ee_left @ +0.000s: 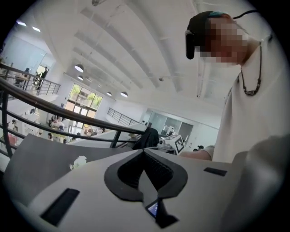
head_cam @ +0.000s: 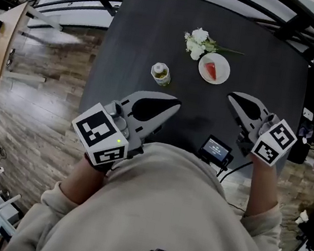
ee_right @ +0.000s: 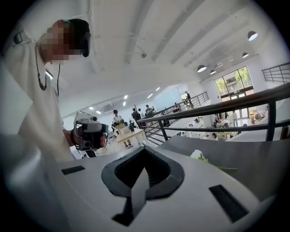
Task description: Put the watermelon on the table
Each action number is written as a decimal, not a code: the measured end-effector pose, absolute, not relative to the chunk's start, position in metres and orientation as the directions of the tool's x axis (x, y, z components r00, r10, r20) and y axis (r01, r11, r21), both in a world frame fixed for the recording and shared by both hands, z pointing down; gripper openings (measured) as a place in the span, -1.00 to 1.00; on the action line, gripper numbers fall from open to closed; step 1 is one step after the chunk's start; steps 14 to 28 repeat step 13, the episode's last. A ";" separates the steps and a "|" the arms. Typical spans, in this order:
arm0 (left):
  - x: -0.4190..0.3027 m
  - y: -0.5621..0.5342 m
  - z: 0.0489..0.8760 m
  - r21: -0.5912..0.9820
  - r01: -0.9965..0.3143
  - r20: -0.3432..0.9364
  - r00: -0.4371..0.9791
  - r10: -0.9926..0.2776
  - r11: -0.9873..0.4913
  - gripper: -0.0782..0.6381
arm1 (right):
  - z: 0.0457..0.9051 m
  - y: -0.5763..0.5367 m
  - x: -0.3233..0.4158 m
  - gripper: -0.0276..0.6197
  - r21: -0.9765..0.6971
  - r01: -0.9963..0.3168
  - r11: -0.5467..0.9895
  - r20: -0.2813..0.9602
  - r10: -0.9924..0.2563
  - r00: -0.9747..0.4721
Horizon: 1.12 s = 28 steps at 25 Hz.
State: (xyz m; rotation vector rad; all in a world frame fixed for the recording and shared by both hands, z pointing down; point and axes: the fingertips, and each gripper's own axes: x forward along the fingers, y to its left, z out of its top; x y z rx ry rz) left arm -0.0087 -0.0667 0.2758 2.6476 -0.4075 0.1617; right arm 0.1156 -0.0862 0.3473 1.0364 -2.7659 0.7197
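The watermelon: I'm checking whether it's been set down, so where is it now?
In the head view the watermelon lies on a white plate on the table, right of centre, beside the white flowers and right of the bottle.

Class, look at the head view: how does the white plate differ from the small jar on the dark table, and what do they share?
The plate is wide and flat; the jar is narrow and stands upright. The plate carries a red watermelon slice; the jar carries nothing. The plate lies beside the white flowers; the jar stands apart, further left. Both rest on the table, untouched.
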 end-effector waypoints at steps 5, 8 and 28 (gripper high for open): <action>-0.009 -0.075 0.264 0.412 -0.318 0.122 0.948 -0.294 -0.854 -0.78 | 0.343 -0.074 0.119 -0.87 -0.408 -0.641 0.650 0.215 -0.614 -0.760; -0.005 -0.075 0.270 0.418 -0.303 0.138 0.953 -0.270 -0.856 -0.78 | 0.338 -0.072 0.120 -0.87 -0.426 -0.636 0.643 0.183 -0.627 -0.757; 0.004 -0.074 0.272 0.440 -0.267 0.133 0.964 -0.232 -0.858 -0.78 | 0.328 -0.069 0.112 -0.87 -0.381 -0.626 0.681 0.184 -0.607 -0.773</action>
